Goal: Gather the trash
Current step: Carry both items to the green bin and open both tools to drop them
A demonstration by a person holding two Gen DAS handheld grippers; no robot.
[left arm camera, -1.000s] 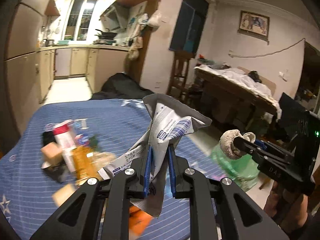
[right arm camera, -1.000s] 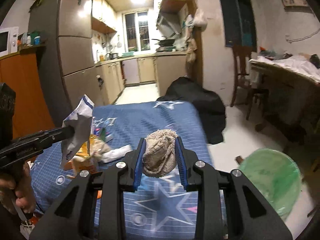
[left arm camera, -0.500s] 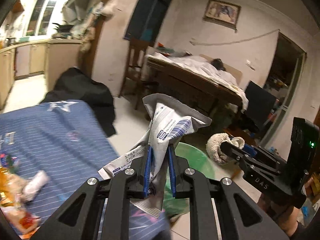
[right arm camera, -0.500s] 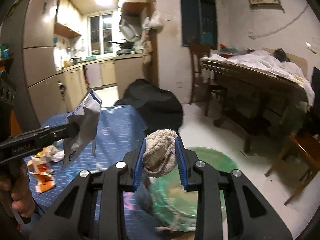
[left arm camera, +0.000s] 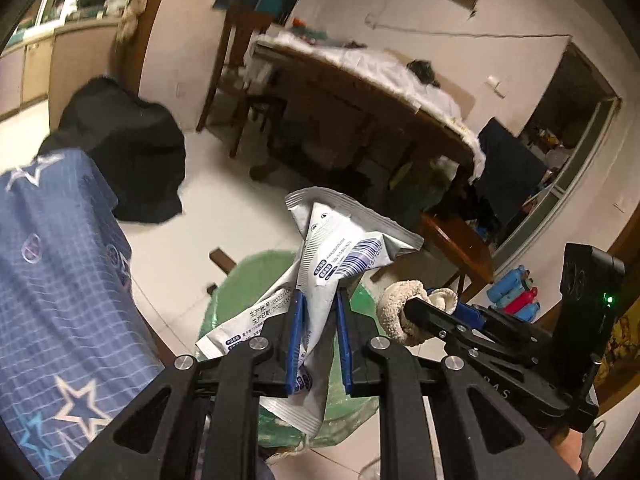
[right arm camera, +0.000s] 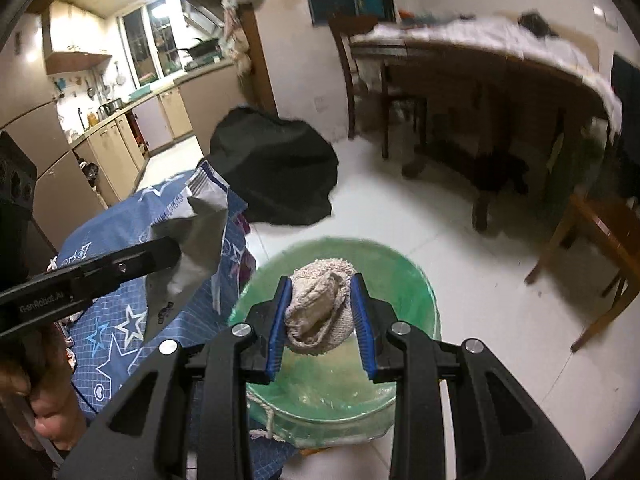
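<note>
Right hand-held gripper (right arm camera: 322,314) clamped on a balled beige cloth (right arm camera: 320,312), directly above the green-lined bin (right arm camera: 416,280); likely carried there for dropping. Left hand-held gripper (left arm camera: 318,340) pinched tight on a crumpled silver-white food pouch (left arm camera: 340,256), also over the bin's near rim (left arm camera: 240,280), just left of the cloth. Blue star-print worktop (right arm camera: 120,320) borders the bin's left side. Beyond the bin: black bundle (right arm camera: 276,172) on the floor, wooden table (right arm camera: 480,64) further back.

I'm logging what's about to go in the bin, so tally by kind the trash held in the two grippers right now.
Foil packet, in the left gripper: 1
Cloth wad, in the right gripper: 1
Total: 2, both over the green-lined bin.
</note>
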